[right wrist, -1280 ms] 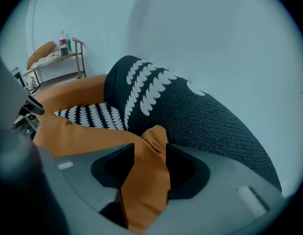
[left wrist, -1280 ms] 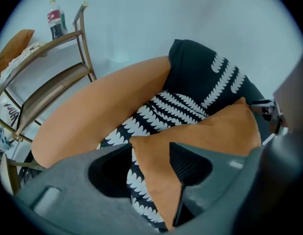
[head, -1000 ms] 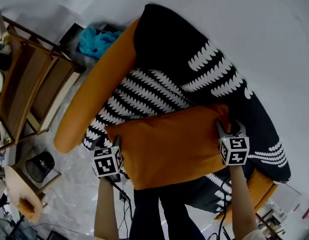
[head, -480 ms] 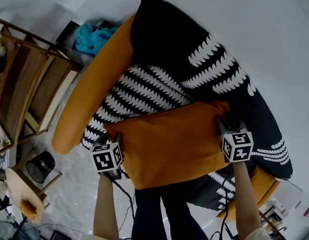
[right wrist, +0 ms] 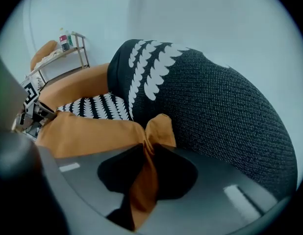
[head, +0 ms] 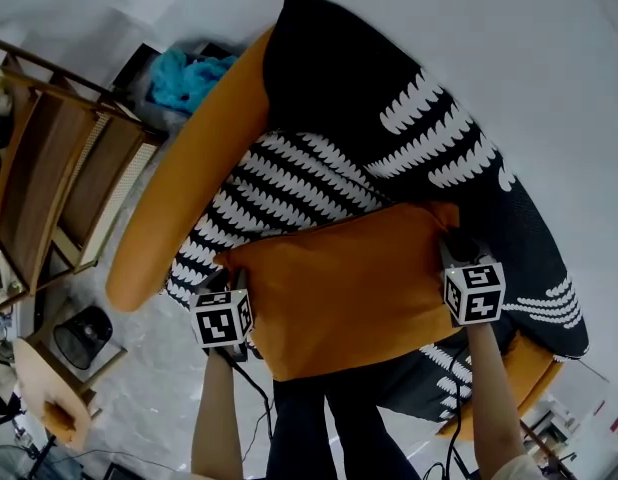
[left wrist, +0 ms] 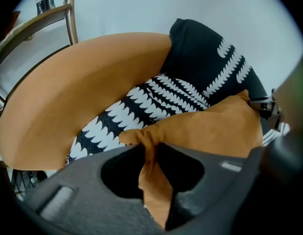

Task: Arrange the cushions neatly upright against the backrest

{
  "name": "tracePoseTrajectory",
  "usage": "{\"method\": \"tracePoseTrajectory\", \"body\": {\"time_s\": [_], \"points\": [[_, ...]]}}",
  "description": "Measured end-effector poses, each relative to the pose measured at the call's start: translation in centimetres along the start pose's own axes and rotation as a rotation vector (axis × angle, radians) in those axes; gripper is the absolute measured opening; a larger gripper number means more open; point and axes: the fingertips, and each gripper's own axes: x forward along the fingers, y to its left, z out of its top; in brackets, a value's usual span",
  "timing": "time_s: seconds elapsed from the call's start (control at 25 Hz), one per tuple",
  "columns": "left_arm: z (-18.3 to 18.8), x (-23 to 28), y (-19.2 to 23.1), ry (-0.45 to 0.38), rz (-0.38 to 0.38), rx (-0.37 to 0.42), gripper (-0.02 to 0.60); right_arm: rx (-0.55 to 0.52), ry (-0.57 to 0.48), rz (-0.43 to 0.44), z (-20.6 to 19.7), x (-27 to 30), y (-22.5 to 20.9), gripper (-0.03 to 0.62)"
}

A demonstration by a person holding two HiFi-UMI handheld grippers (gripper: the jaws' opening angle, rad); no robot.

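Orange cushion (head: 339, 288) gripped at both ends, lying flat on the patterned seat (head: 289, 183) at the near edge.
The left gripper (left wrist: 150, 153) and the right gripper (right wrist: 145, 158) have just been closing, and each now bites a thin corner of fabric. The cushion's long axis runs left to right between them, broad face up, not yet upright against the dark backrest (head: 369, 78) on the far side. Such slight corner holds could slip on lifting, letting one end sag and the cushion twist or drop.

The orange cushion (head: 344, 288) hid the lower part of the patterned cushion (head: 289, 183). The wooden shelf (head: 59, 178) ran off the left edge. Its bottles (right wrist: 64, 39) were too small to identify.
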Motion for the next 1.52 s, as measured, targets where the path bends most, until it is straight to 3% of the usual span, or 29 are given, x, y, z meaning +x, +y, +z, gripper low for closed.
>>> {"method": "tracePoseTrajectory", "body": {"time_s": [0.36, 0.64, 0.84, 1.24, 1.52], "points": [[0.0, -2.4, -1.2, -0.017, -0.024, 0.017, 0.035, -0.020, 0.017, -0.027, 0.1, -1.8, 0.3, 0.043], [-0.5, -5.8, -2.2, -0.064, -0.019, 0.025, 0.027, 0.001, -0.013, -0.027, -0.3, -4.4, 0.3, 0.038], [-1.4, -10.3, -3.9, -0.073, -0.038, 0.018, 0.023, 0.004, -0.009, -0.059, -0.9, -9.2, 0.2, 0.035], [-4.0, -15.7, -5.7, -0.114, 0.001, 0.013, 0.021, 0.068, -0.081, -0.060, -3.3, -15.2, 0.7, 0.034], [-4.5, -20.8, -7.2, -0.204, 0.008, -0.022, 0.021, 0.116, -0.151, -0.093, -4.9, -20.6, 1.0, 0.032]]}}
